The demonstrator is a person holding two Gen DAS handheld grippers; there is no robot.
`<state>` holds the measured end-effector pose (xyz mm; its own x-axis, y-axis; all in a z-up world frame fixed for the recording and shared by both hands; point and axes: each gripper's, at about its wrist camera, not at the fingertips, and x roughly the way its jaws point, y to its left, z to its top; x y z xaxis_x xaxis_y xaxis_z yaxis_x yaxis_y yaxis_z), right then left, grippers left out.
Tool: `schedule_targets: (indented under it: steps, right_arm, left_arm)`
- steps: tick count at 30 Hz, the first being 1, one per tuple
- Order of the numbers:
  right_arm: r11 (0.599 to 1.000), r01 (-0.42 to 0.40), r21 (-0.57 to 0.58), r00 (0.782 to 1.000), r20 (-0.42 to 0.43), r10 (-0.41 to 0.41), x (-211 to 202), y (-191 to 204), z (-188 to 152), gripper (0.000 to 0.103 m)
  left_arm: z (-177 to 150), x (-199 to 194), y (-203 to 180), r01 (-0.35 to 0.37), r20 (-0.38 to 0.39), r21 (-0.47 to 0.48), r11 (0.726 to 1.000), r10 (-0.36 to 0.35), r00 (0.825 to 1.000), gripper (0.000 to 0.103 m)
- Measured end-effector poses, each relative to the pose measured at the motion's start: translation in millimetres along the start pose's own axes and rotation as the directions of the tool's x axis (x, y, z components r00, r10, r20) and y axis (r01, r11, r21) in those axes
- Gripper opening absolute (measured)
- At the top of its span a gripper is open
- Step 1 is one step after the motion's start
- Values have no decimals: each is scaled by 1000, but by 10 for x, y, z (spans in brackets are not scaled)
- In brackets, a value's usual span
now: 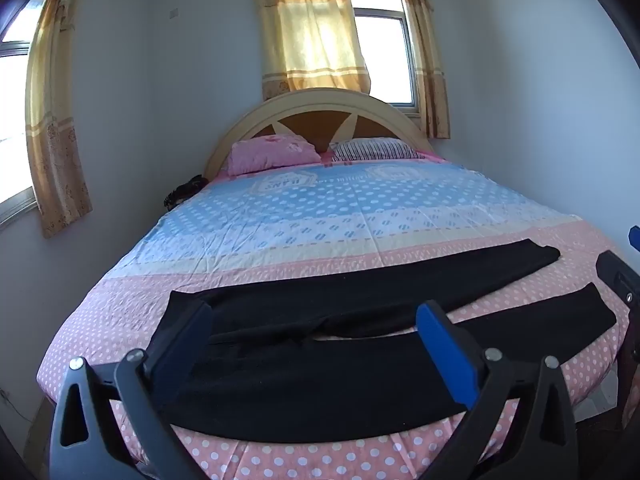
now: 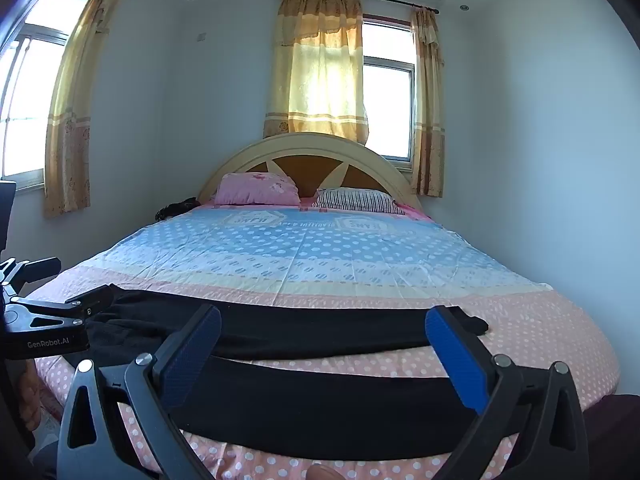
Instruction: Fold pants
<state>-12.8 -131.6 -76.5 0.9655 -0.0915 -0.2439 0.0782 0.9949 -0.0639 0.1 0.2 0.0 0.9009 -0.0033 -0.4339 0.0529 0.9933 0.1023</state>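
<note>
The black pants lie spread flat across the foot of the bed, legs apart. The left gripper and right gripper hover spread wide, holding nothing. A shallow pinch may snag the bedsheet too (black hides the hem, probably).

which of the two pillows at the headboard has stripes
The striped pillow, on the right at the headboard; the pink pillow beside it is floral, not striped.

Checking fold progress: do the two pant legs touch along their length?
Apart: left wrist view shows pink sheet between far leg and near leg.
</note>
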Motion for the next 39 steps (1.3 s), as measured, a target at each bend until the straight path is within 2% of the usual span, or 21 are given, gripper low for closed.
schedule_targets:
  steps: [13, 39]
  right_arm:
    - [1000, 7, 5, 1000, 2, -7, 19, 42, -48, 102]
    - [1000, 16, 16, 1000, 1, -16, 27, -22, -19, 102]
  left_arm:
    - [-19, -8, 128, 1, 14, -44, 999, 0, 1000, 103]
    - [-22, 8, 164, -8, 20, -57, 998, 9, 1000, 103]
